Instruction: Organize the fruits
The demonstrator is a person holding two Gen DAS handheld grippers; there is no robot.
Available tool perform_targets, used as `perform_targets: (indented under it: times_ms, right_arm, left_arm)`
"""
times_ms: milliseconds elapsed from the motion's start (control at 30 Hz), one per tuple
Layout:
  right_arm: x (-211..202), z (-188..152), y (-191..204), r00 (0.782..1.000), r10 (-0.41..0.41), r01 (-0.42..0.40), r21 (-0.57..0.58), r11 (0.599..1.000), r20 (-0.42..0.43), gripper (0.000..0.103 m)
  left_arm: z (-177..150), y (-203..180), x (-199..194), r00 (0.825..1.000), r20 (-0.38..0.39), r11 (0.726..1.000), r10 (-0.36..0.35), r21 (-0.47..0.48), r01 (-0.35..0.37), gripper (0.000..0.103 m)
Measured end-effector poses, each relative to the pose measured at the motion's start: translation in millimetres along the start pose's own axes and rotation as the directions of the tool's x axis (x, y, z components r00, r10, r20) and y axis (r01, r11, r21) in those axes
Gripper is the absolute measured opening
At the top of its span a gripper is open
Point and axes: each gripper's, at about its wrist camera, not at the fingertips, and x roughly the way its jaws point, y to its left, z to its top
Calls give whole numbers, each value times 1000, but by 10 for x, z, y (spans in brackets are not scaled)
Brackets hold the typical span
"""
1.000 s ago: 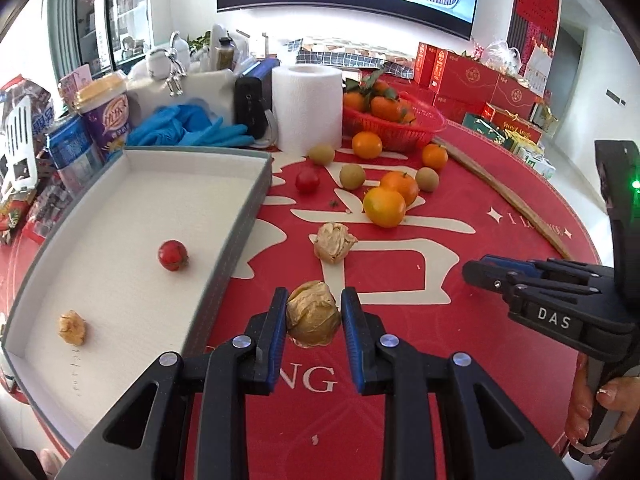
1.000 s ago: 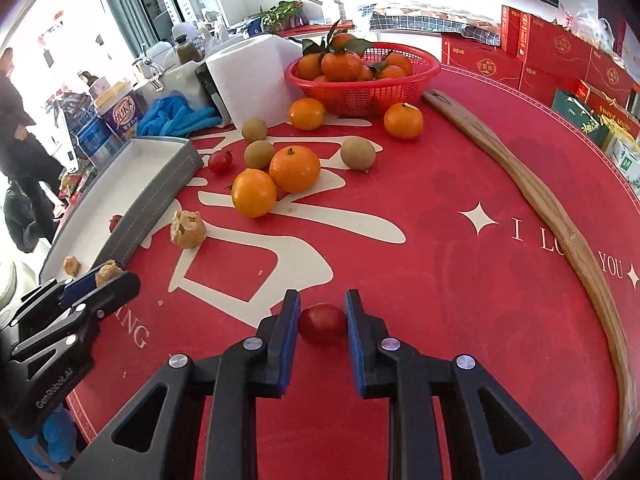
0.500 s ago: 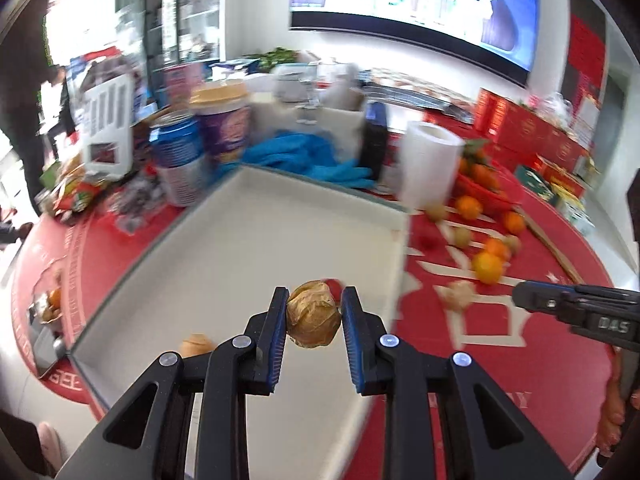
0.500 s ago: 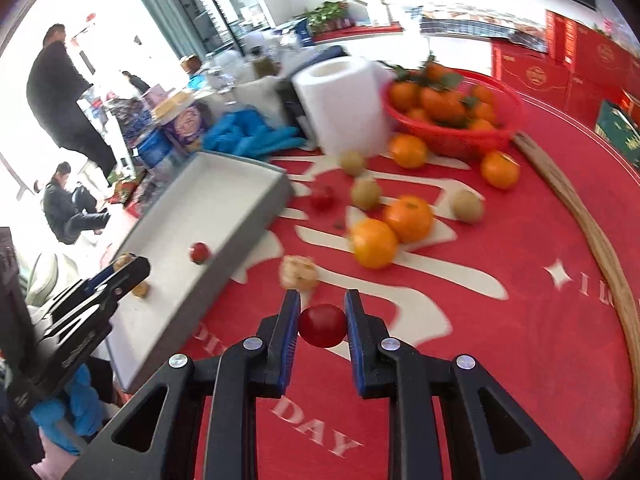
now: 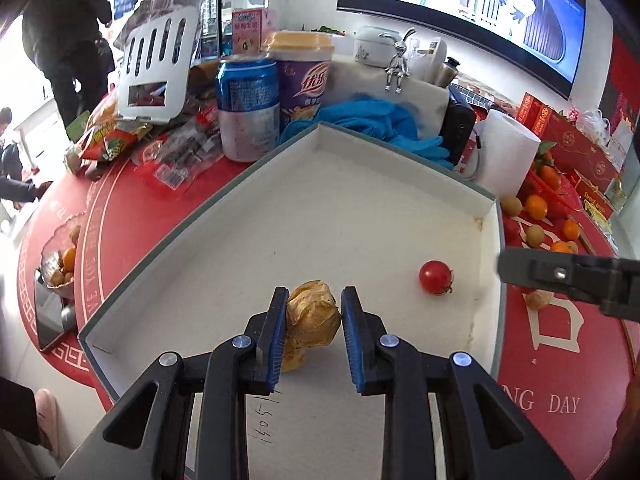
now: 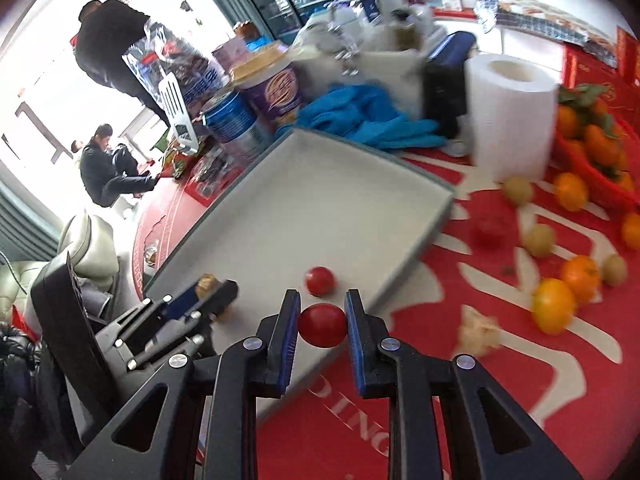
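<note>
my left gripper (image 5: 313, 322) is pinched on a husked fruit (image 5: 312, 316) over the tray (image 5: 400, 152); i'd lower before letting go, clear of the tomato (image 5: 435, 277) at 2 o'clock. my right gripper (image 6: 322, 325) clamps a red tomato (image 6: 322, 325) above the tray's near rim; i'd carry it further in.

Red bench (image 5: 560, 352): white tray (image 5: 360, 184) near; can (image 5: 247, 108), cup (image 5: 304, 84), paper roll (image 6: 510, 116), loose oranges (image 6: 554, 306) beyond.
</note>
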Motion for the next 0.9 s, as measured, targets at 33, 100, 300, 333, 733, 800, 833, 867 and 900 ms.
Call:
perform_targets:
  times_ms: [33,100,300,333,733,800,833,867,900]
  right_arm:
    - [47,22,14,1000,1,-1,3,1000,-5,24]
    - [104,59,30,1000,3,-3,7,1000,-9,24]
    - [219,125,16,1000,13,-12,19,1000,-22,24]
    - [230,129,7,1000,15,-15,22,1000,-27,27]
    - [-754,-292,-890,954,-259,225,209,952,153,103]
    - [-937,-517,-1197,920,-362,317,256,913,152,103]
    - [-1016,-644,-1347,899,-414,366,276,889,142,103]
    - [-1093,-785,-1503,876,-467,416,302,858,122,103]
    - [-1159,-934,-1659,854,-510,455,330,827,101,103]
  left_arm:
    - [-1,2,8,1000,-2,1000,-1,0,1,29]
    - [-1,-6,14,1000,1,1000,2,5,-2,30]
    - [6,-40,41,1000,-7,1000,15,11,-15,48]
    - [7,-52,33,1000,-5,1000,19,11,-19,62]
    - [113,-1020,-502,978,-42,947,-203,246,207,82]
    - [72,-1397,-483,967,-91,921,-238,296,254,83]
    - [33,-1626,-442,963,-114,909,-244,318,268,83]
    - [-4,-1801,-405,961,-128,902,-246,334,275,83]
    - [-63,-2062,-339,959,-142,888,-244,364,280,83]
